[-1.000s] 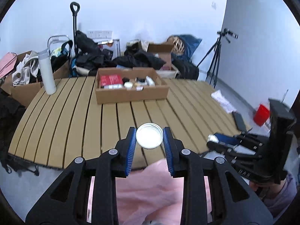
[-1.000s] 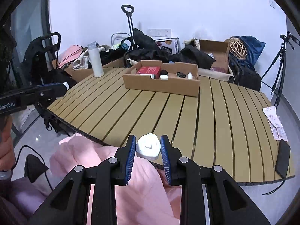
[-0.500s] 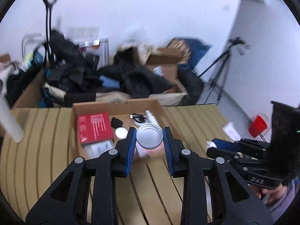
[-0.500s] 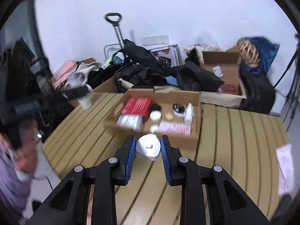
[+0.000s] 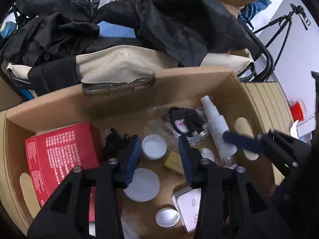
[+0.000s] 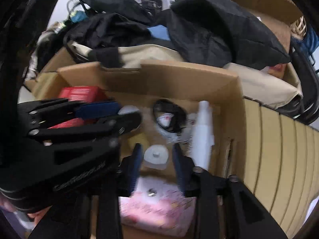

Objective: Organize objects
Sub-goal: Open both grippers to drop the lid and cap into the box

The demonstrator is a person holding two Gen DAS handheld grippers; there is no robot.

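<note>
Both grippers hang over the open cardboard box (image 5: 123,91). My left gripper (image 5: 159,155) is open and empty; a round white lid (image 5: 142,185) lies on the box floor just under it, beside a small white jar (image 5: 154,146). My right gripper (image 6: 156,159) is open, with a small white capped container (image 6: 156,156) between its spread fingers, no pad touching it. The right gripper shows in the left wrist view (image 5: 245,141), and the left gripper shows in the right wrist view (image 6: 111,115).
In the box lie a red box (image 5: 57,159), a white spray bottle (image 5: 216,127), a black clip bundle (image 5: 185,123), a yellow piece (image 5: 173,159), a white case (image 5: 189,209) and a pink packet (image 6: 155,207). Black bags (image 5: 179,23) lie behind. The slatted table (image 6: 283,159) is at right.
Both grippers have moved forward from the table edge to over the box and opened. The left let go of the round lid; the right's fingers have spread off the white container.
</note>
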